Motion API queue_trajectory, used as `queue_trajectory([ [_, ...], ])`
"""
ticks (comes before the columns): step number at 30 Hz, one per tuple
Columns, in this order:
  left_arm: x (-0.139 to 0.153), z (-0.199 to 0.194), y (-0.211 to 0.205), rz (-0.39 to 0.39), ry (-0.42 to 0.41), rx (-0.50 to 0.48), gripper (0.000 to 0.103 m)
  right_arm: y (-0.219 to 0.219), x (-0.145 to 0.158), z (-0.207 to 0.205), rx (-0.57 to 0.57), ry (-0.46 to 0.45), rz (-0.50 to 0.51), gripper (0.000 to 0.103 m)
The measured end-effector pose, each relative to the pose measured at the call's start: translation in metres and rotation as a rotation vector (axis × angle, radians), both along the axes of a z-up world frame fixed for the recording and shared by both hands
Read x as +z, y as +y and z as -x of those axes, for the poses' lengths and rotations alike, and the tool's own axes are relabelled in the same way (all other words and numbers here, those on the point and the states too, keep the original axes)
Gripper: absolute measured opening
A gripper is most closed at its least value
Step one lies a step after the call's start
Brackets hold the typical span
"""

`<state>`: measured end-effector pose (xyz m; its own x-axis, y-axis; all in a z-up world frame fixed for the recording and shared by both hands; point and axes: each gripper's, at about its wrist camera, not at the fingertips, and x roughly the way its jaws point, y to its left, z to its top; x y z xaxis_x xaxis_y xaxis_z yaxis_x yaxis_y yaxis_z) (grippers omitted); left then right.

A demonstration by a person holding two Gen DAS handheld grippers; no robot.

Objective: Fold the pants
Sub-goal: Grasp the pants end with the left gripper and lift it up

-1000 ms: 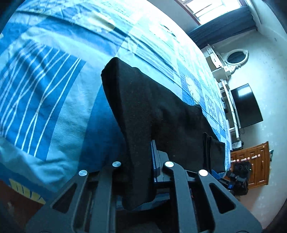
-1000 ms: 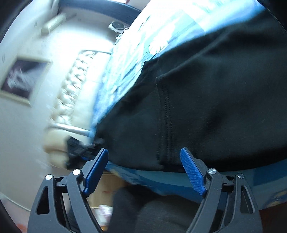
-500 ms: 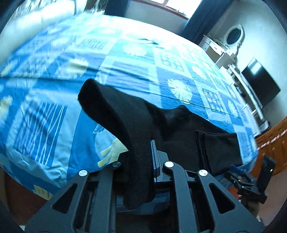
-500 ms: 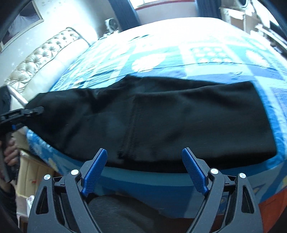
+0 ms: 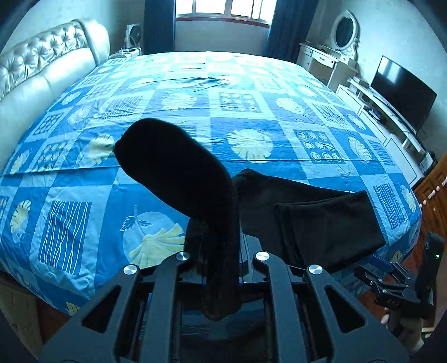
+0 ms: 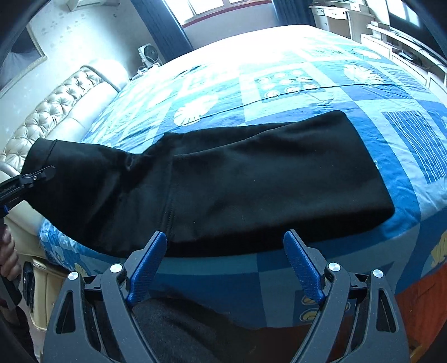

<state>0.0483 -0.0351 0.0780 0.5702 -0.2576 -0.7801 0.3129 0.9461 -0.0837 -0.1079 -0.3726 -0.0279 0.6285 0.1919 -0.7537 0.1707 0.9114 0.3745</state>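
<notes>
Pants (image 6: 251,178) lie along the bed's (image 5: 251,106) near edge; your left tongs (image 5: 220,268) clamp one end, lifted. Carry it toward 3 o'clock, over the flat end, while your right tongs (image 6: 225,265) stand apart, empty.

Bedroom, daylight from a window (image 5: 223,11) on the far wall, dark blue curtains (image 5: 159,25) on both sides. Big bed (image 5: 251,92) fills the middle, blue patchwork cover with pale leaf and circle prints. Cream tufted headboard (image 5: 42,64) on the left; small white fan (image 5: 133,36) near its far end. White dresser (image 5: 321,60) with oval mirror (image 5: 345,30) on the right, then a low white TV stand (image 5: 391,117) with a dark TV (image 5: 402,95). Brown wooden cabinet (image 5: 433,195) at far right. Pale walls; framed picture (image 6: 19,58) above the headboard.
</notes>
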Motion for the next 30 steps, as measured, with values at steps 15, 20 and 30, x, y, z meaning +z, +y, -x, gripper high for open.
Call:
queue_trajectory([
  [15, -0.011, 0.015, -0.095, -0.118, -0.034, -0.048, 0.013, -0.031, 0.0, 0.025, -0.047, -0.018, -0.096, 0.085],
  [20, -0.023, 0.02, -0.127, -0.157, -0.026, -0.056, 0.013, -0.045, -0.002, 0.033, -0.078, -0.026, -0.135, 0.085],
  [30, -0.052, 0.023, -0.188, -0.205, 0.013, -0.087, 0.013, -0.078, -0.013, 0.047, -0.179, -0.036, -0.21, 0.085],
])
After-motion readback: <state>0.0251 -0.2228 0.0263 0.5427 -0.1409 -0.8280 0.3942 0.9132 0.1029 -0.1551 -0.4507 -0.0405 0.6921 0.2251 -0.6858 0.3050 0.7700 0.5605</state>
